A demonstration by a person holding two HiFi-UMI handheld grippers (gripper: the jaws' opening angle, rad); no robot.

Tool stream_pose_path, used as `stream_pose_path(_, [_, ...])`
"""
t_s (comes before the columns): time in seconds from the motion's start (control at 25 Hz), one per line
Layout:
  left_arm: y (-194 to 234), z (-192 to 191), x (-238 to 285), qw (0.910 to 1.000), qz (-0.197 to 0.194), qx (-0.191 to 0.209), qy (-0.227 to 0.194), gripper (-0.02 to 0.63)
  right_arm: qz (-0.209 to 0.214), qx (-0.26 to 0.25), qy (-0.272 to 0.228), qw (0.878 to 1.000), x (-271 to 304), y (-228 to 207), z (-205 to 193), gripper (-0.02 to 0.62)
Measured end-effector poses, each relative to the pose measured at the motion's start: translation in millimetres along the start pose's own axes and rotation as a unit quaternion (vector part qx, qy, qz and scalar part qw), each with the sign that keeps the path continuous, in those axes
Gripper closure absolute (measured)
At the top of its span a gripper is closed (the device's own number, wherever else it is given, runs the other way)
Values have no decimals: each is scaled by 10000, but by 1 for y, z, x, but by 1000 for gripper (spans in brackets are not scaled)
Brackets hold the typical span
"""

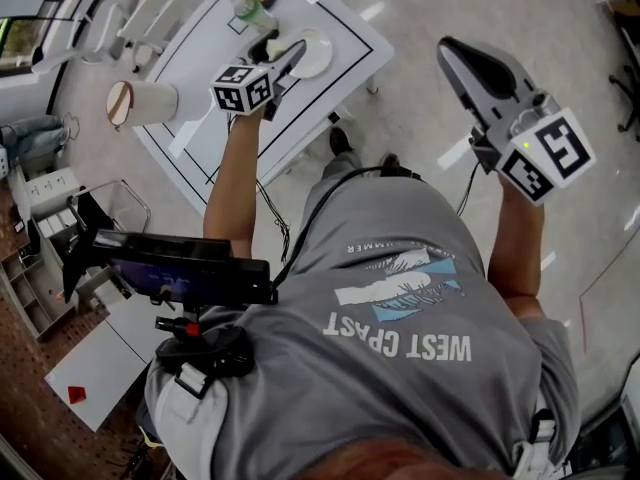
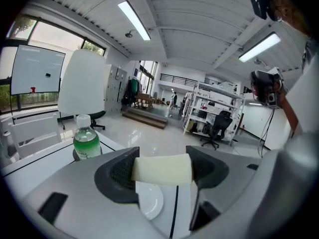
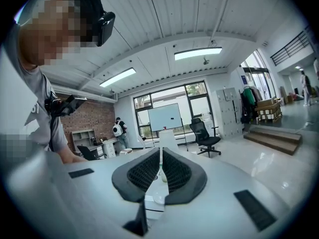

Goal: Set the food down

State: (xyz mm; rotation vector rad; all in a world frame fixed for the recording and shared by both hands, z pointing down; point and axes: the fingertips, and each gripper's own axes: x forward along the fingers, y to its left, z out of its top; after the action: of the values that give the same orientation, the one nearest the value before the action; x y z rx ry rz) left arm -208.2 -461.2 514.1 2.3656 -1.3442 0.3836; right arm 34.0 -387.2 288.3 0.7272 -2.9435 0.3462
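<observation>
White table (image 1: 345, 53) with black lines stands on a shiny floor (image 1: 450, 8). Above the table, the left gripper (image 1: 290, 56) pinches a pale yellow food block (image 2: 162, 169) between both jaws, over the white plate (image 2: 149, 200). A green bottle (image 2: 86, 141) stands near the plate. The right gripper (image 3: 160, 172) hangs over the floor, away from the table, with its jaws pressed together and nothing between them.

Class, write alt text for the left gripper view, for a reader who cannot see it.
The left gripper clamps a pale block of food over a white plate on a white table. A green bottle stands at left.
</observation>
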Motion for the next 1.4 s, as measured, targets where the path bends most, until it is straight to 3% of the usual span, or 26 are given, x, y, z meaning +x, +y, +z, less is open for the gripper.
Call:
stream_pose_path(0.44, [54, -49, 51, 9977, 95, -192, 647, 307, -199, 155, 46, 9997, 22, -30, -13, 586])
stream_pose_path(0.88, [71, -84, 79, 9935, 121, -311, 1084, 307, -412, 192, 164, 9988, 19, -40, -16, 586])
stream_pose_path(1.2, [82, -99, 95, 9895, 191, -162, 1426, 307, -557, 298, 250, 9977, 16, -49, -22, 586])
stream_pose_path(1.4, [83, -109, 103, 9856, 218, 191, 1667, 307, -656, 350, 275, 9969, 13, -49, -28, 586])
